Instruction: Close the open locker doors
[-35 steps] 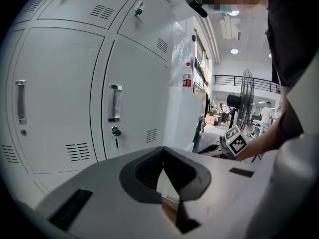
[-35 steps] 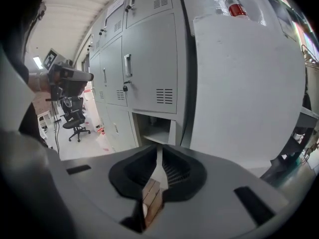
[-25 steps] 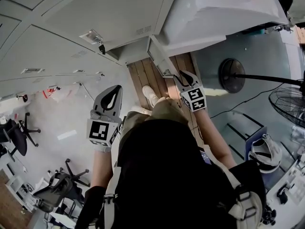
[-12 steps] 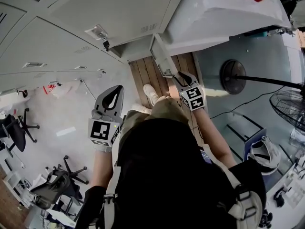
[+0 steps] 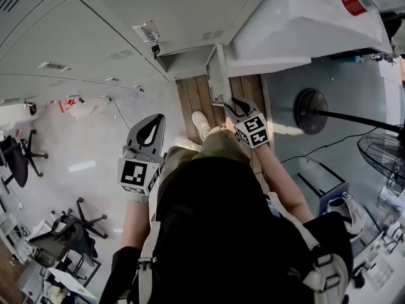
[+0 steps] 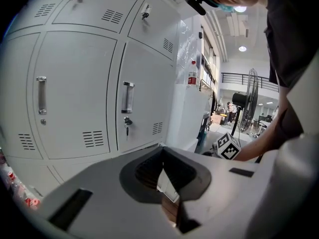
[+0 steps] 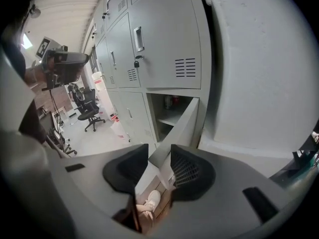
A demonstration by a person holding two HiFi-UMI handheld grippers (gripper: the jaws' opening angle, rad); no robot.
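Grey metal locker door (image 5: 218,75) stands swung out from the bottom row at the end of the grey locker bank (image 5: 95,37), with bare wooden floor (image 5: 188,100) free beside its edge. Right gripper (image 5: 235,106) hovers with jaws apart; the door's lower corner shows in the gap, contact unclear. Left gripper (image 5: 157,118) is closed on nothing, well apart from the door. The compartment's dim contents are indistinct.

locker door (image 5: 217,75) ajar over wooden floor (image 5: 190,100), fan base (image 5: 310,111) right, grey floor (image 5: 95,144) free left

Items (image 7: 171,101) inside the open locker (image 7: 168,117) are too small to identify. The right picture edge cuts off the standing fan (image 5: 380,152).
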